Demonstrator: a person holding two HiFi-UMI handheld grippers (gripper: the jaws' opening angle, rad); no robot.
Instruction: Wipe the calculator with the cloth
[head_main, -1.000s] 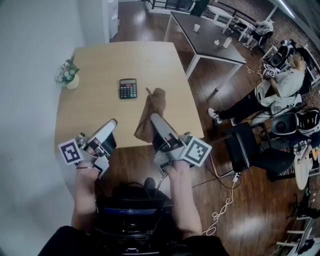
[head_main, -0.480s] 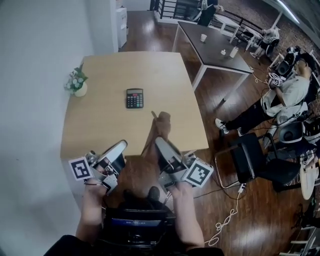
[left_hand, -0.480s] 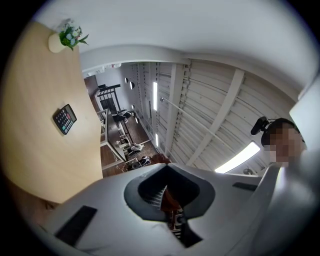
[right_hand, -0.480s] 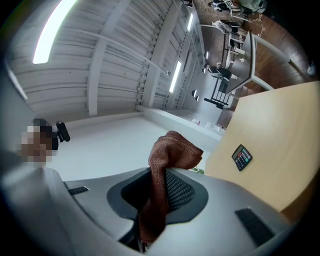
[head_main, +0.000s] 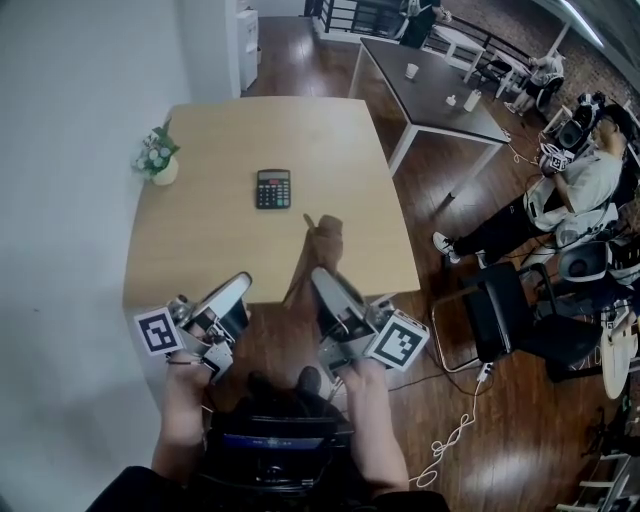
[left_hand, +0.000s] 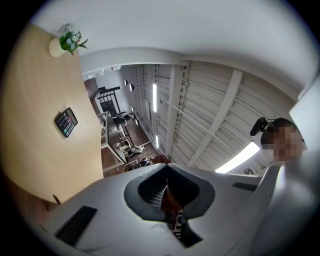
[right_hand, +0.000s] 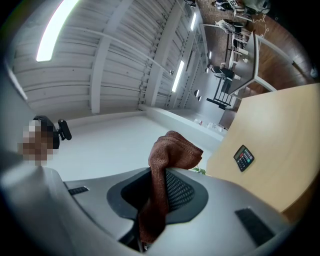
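From the head we look steeply down on the light wooden table (head_main: 220, 140); our gripper views tilt upward from its near edge, sharing the small black calculator (head_main: 273, 188).

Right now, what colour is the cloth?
The cloth is reddish-brown, a plain knit weave with no pattern. It shows best in the right gripper view.

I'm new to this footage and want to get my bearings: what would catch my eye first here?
A brown cloth is clamped in the right gripper and sticks out of its jaws at the near edge of the wooden table. Beyond it, a black calculator lies alone mid-table, apart from the cloth. A small pot of flowers stands at the left edge.
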